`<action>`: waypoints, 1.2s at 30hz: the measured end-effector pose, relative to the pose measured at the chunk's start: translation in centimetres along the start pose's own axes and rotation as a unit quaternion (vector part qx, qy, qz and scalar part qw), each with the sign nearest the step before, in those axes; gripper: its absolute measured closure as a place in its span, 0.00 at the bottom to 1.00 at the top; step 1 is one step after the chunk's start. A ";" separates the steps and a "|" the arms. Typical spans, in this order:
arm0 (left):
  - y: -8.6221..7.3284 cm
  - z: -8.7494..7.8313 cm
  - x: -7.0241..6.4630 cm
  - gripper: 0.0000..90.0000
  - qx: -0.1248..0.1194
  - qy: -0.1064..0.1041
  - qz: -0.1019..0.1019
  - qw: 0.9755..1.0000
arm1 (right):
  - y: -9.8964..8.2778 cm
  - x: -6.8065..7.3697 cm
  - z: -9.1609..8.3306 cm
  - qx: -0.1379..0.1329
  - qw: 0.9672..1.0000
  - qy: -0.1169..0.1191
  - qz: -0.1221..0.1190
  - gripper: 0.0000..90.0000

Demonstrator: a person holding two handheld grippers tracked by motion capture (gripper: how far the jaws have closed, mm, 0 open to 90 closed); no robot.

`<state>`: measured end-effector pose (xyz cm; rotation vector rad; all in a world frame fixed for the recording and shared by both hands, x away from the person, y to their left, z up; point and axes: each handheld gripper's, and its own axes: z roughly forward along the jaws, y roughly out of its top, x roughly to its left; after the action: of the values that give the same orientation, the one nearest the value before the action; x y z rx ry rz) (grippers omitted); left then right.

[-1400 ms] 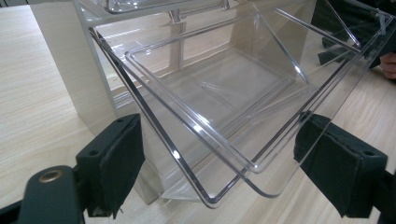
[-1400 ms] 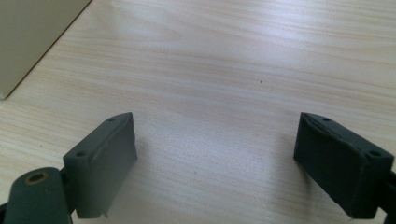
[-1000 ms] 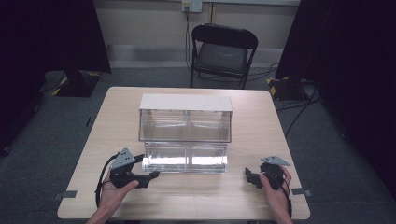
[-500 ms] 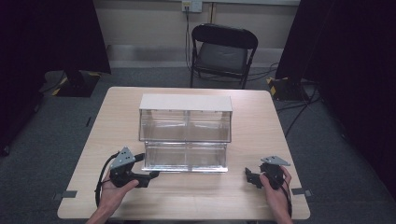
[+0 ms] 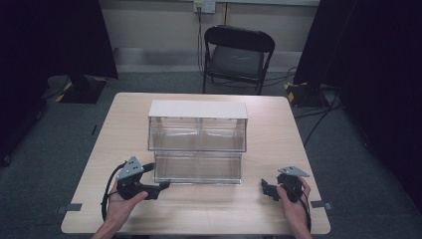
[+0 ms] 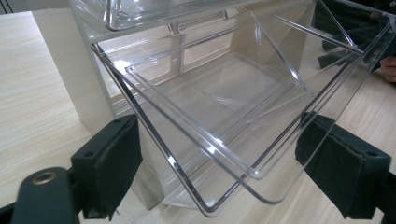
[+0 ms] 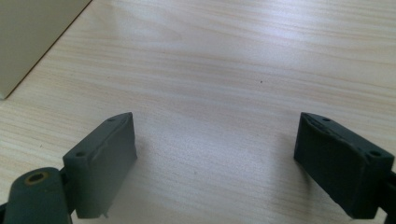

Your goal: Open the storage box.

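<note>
At lower left of the high view, the left gripper [image 5: 158, 188], jaws spread, nears the clear drawer [image 5: 197, 167] at centre, risking a slip off its slick rim.

A recording studio or lab: black curtains [image 5: 64, 35] on both sides, grey carpet floor [image 5: 59, 129], lone folding chair [image 5: 236, 55], taped floor marks [image 5: 69, 207], wooden bench [image 5: 278, 129].

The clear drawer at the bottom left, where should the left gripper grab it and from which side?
Probably the front lip of the clear drawer, approached from the person's side of the table. It tilts out of the cabinet, its thin rim between the left gripper's open jaws.
</note>
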<state>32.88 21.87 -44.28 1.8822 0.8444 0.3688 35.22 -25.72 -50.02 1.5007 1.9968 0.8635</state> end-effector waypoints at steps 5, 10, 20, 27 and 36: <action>0.1 -0.1 0.0 0.16 0.001 0.002 0.003 1.000 | 0.0 0.0 0.0 0.000 1.000 0.000 0.000 0.13; 0.2 0.0 0.0 0.16 0.003 0.001 0.005 1.000 | 0.0 0.0 0.0 0.000 1.000 0.000 0.000 0.13; 0.5 -0.3 0.1 0.17 -0.005 0.006 0.002 1.000 | 0.0 0.0 0.0 0.000 1.000 0.000 0.001 0.13; 0.8 -0.4 0.0 0.17 -0.013 0.007 0.004 1.000 | 0.0 0.0 0.0 0.000 1.000 0.000 0.000 0.13; 0.9 -0.5 0.0 0.17 -0.013 0.005 0.000 1.000 | 0.0 0.0 0.0 0.000 1.000 0.000 0.000 0.13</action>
<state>32.94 21.94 -43.30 1.8573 0.8426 0.3862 35.22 -25.72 -50.02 1.5006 1.9969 0.8636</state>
